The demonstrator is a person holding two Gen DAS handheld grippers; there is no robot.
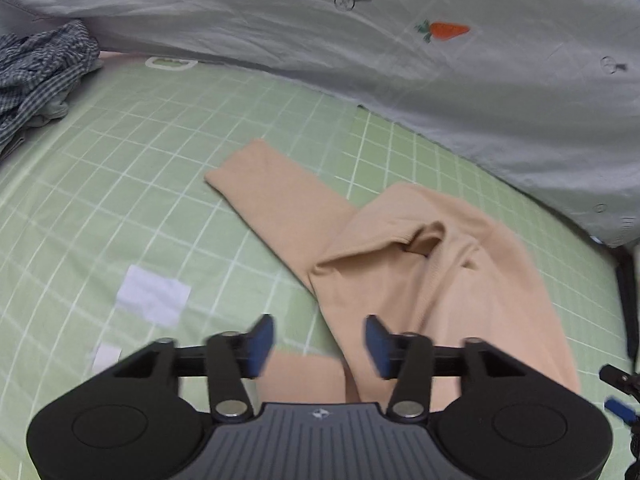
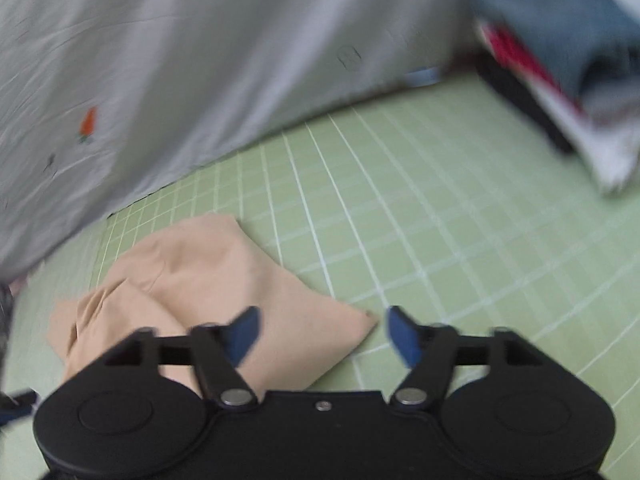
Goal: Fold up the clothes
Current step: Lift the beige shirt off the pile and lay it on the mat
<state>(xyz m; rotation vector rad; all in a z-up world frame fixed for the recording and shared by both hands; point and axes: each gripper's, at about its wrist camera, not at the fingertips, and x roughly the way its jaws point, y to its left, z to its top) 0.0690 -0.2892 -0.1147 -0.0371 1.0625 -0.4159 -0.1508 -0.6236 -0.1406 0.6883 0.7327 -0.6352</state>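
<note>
A peach long-sleeved top (image 1: 432,280) lies partly folded on the green grid sheet (image 1: 168,184). One sleeve (image 1: 272,184) stretches up and left. My left gripper (image 1: 320,344) is open and empty, hovering over the top's lower edge. In the right wrist view the same top (image 2: 224,288) lies at lower left, with a corner (image 2: 366,320) pointing right. My right gripper (image 2: 322,334) is open and empty, just above that corner. The right view is blurred.
A grey quilt with a carrot print (image 1: 440,40) rises along the far side. A crumpled checked garment (image 1: 40,72) lies at far left. White patches (image 1: 154,300) mark the sheet. A pile of dark, red and white clothes (image 2: 560,60) sits at far right.
</note>
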